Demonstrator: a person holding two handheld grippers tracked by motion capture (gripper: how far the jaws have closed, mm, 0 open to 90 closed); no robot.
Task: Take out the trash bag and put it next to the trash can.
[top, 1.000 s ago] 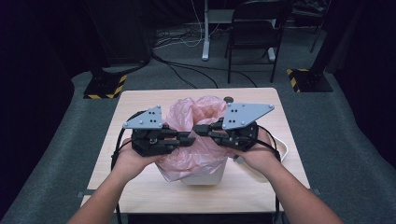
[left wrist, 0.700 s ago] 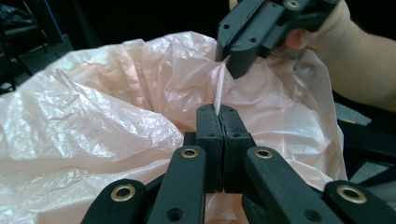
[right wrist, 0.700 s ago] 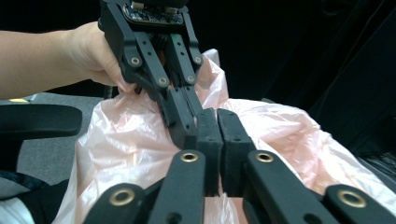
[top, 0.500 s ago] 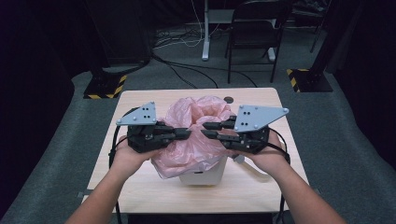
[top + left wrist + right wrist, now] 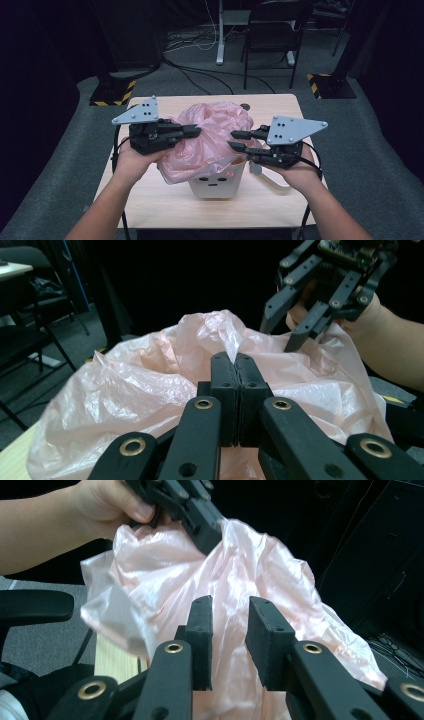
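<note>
- While the pink plastic bag (image 5: 210,135) is being fitted into the small white bin (image 5: 216,181), one edge should be kept pinched by the left gripper (image 5: 192,132), whose jaws are closed on a fold of the film; the bag rises directly in front of its tips.
- The right gripper (image 5: 239,140) has just been opening its jaws; they are now parted, with no film pressed between the pads, and the bag hangs just beyond them.
- A new hold on the opposite rim is judged to be needed, so that the mouth can be spread and pulled over the bin's edge.
- The film should be drawn gently, because it looks thin, crinkled and easily torn.
- The bin is rigid, smooth, and tapered, with a face printed on its front.
- The wooden table (image 5: 165,200) below is pale and flat.
</note>
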